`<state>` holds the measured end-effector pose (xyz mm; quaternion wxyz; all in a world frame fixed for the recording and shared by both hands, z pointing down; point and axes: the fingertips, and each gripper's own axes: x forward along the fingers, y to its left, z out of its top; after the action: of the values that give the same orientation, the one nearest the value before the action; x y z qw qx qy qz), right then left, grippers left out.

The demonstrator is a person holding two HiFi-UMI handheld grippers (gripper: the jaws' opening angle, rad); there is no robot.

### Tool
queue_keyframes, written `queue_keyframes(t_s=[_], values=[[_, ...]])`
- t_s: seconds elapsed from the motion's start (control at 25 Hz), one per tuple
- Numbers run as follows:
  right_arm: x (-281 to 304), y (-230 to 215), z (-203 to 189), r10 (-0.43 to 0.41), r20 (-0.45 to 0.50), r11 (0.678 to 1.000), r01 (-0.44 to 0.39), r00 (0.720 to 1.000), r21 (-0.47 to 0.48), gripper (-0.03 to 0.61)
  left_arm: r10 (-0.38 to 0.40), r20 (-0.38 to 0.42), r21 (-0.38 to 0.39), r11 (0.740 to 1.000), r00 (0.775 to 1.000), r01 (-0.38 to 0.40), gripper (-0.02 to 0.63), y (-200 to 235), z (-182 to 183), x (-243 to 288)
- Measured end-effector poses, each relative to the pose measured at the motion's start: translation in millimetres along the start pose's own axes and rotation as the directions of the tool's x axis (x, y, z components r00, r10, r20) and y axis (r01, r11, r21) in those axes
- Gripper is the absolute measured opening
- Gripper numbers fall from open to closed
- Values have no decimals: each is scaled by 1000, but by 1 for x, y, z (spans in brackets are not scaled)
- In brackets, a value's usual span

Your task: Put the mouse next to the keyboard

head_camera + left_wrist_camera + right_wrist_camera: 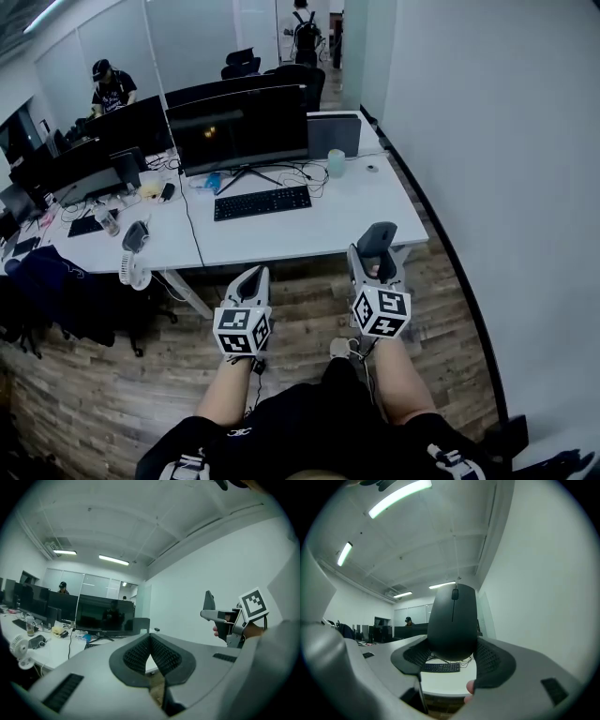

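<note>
A dark grey mouse (453, 623) stands upright between the pads of my right gripper (452, 660), which is shut on it. In the head view the mouse (377, 238) and right gripper (376, 267) hang over the wooden floor just off the white desk's (356, 211) near edge. The black keyboard (262, 202) lies on the desk in front of a wide dark monitor (239, 127), up and left of the mouse. My left gripper (251, 284) hovers over the floor with its jaws together and nothing in them; its view shows the pads (136, 656) meeting.
A pale cup (336, 163) and cables lie right of the monitor stand. A second desk (141, 239) at left carries more monitors, a bottle, a small fan (131, 272) and clutter. A white wall (506, 169) runs along the right. People stand at the back of the office.
</note>
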<state>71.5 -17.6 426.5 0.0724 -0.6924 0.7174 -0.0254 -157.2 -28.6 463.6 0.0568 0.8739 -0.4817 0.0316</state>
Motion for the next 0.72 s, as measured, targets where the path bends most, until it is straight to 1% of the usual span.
queue_keyframes(t_s=[0.16, 0.32, 0.44, 0.56, 0.72], values=[[52, -22, -12, 9, -16, 1000, -9, 1000, 8, 305, 14, -9, 5, 1000, 1000, -13, 12, 13, 0, 52], [120, -44, -22, 32, -34, 999, -31, 999, 21, 305, 36, -18, 13, 999, 999, -36, 12, 30, 5, 116], [173, -61, -20, 54, -48, 998, -53, 997, 16, 305, 54, -24, 24, 998, 998, -54, 12, 39, 18, 165], [226, -75, -16, 89, -58, 996, -90, 994, -1, 305, 82, -10, 4, 997, 997, -82, 12, 51, 36, 215], [293, -95, -13, 133, -75, 991, -134, 988, -10, 305, 109, -12, -3, 994, 994, -109, 12, 63, 49, 275]])
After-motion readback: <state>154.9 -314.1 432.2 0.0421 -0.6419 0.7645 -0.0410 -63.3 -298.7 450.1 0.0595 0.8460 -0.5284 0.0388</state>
